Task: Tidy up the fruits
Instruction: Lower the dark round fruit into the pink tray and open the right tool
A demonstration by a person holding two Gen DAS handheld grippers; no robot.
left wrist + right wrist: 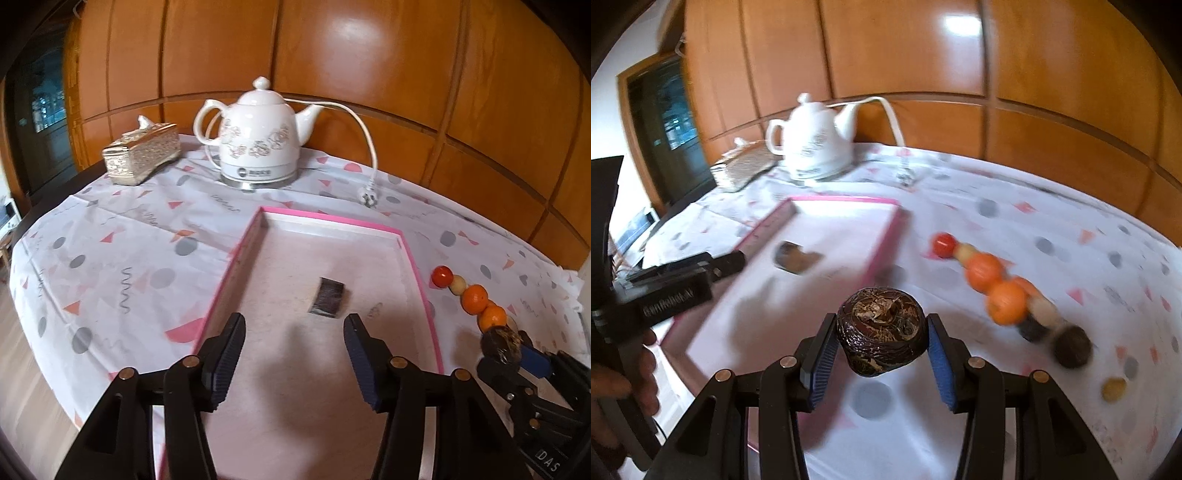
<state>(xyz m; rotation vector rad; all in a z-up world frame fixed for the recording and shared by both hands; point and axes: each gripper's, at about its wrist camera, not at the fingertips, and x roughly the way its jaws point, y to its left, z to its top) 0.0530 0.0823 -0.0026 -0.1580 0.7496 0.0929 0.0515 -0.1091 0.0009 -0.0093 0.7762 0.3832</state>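
right gripper [882, 350] is pinching the dark wrinkly fruit [882, 334], pink tray [886, 236] sits just left and farther out, left gripper [294, 354] spread empty.

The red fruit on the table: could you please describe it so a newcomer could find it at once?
Start at the pink-rimmed tray and look just off its right edge, where a line of fruits lies on the tablecloth. The red fruit is the far end, the only glossy red one beside two oranges.
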